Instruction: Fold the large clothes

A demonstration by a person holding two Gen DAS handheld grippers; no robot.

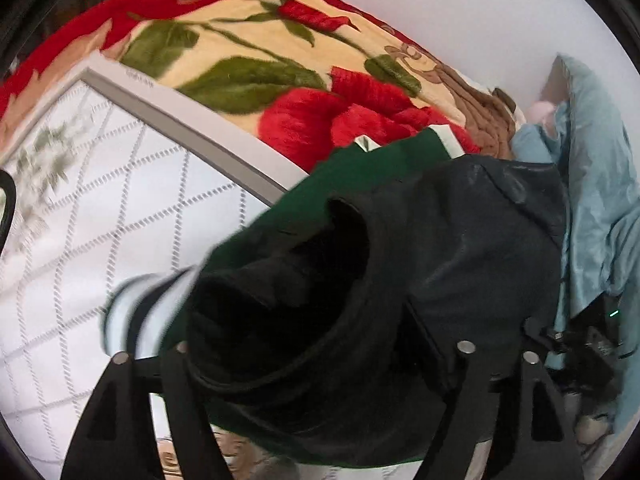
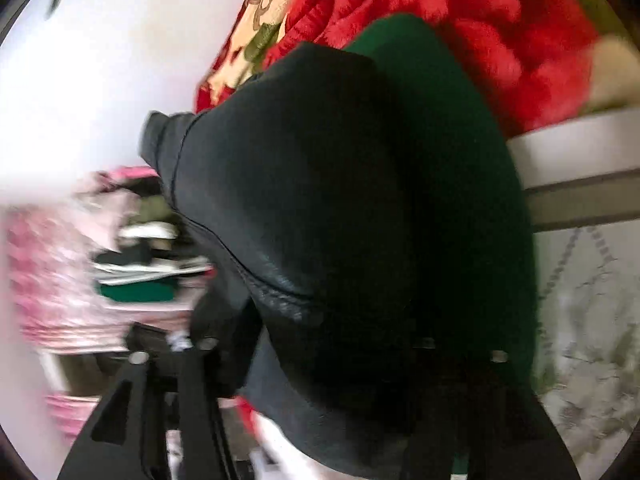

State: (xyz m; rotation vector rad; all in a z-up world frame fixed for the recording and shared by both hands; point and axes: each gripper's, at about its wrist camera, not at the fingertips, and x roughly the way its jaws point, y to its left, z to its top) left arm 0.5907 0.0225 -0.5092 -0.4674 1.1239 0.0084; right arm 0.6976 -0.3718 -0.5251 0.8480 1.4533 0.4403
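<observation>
A large jacket with black leather-like sleeves (image 1: 472, 248) and a dark green body (image 1: 360, 176) hangs in front of both cameras. In the left wrist view my left gripper (image 1: 320, 360) is shut on the jacket, its black fabric bunched between the fingers (image 1: 188, 400). A striped white cuff (image 1: 136, 304) dangles at the left. In the right wrist view my right gripper (image 2: 320, 352) is shut on the same jacket (image 2: 304, 184), whose black and green cloth (image 2: 448, 160) covers most of the fingers. The left finger (image 2: 160, 400) shows.
A bed with a white quilted cover (image 1: 104, 216) lies below. A red and cream floral blanket (image 1: 256, 64) is heaped at its far side, also in the right wrist view (image 2: 460, 28). Light blue cloth (image 1: 596, 200) hangs at right. Blurred pink clutter (image 2: 60, 272) sits at left.
</observation>
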